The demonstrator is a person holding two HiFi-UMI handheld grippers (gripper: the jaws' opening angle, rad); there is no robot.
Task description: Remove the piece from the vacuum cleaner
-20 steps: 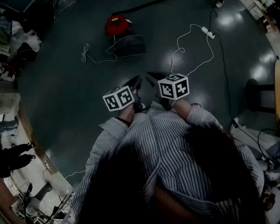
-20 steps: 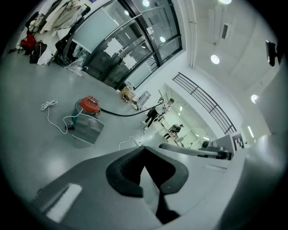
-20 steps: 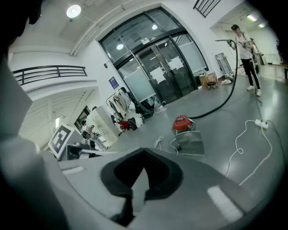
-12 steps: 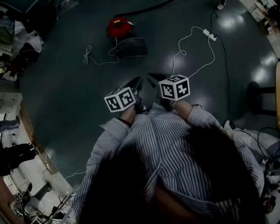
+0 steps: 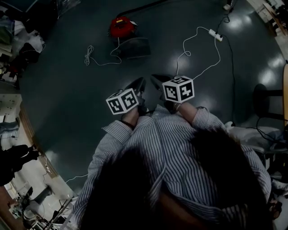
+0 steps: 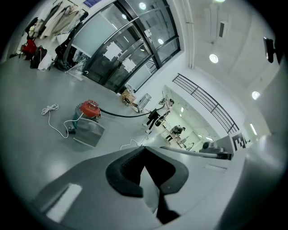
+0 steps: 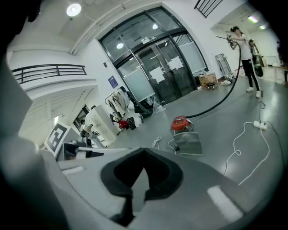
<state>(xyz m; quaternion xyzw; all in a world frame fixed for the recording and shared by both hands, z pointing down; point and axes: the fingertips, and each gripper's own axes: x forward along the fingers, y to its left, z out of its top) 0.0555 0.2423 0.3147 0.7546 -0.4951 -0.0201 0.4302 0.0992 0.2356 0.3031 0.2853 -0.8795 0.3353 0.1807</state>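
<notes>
Floor (image 5: 67, 90): red vacuum cleaner (image 5: 120, 27) well ahead of me. Grey piece (image 5: 132, 47) against its near side. Coiled white cord (image 5: 88, 55) to its left, power strip (image 5: 215, 33) to its right, black hose (image 5: 144, 6) leading off behind it. Bare floor lies between it and my left gripper (image 5: 138, 86) and right gripper (image 5: 157, 81). Both sets of fingers (image 6: 123, 173) are pressed together, pinching nothing. Sheets on the glass doors (image 7: 166, 67): print too small to read.

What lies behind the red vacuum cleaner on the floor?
A black hose leaves the red vacuum cleaner at the back and curves away to a standing person. The joint is covered by the cleaner itself.
</notes>
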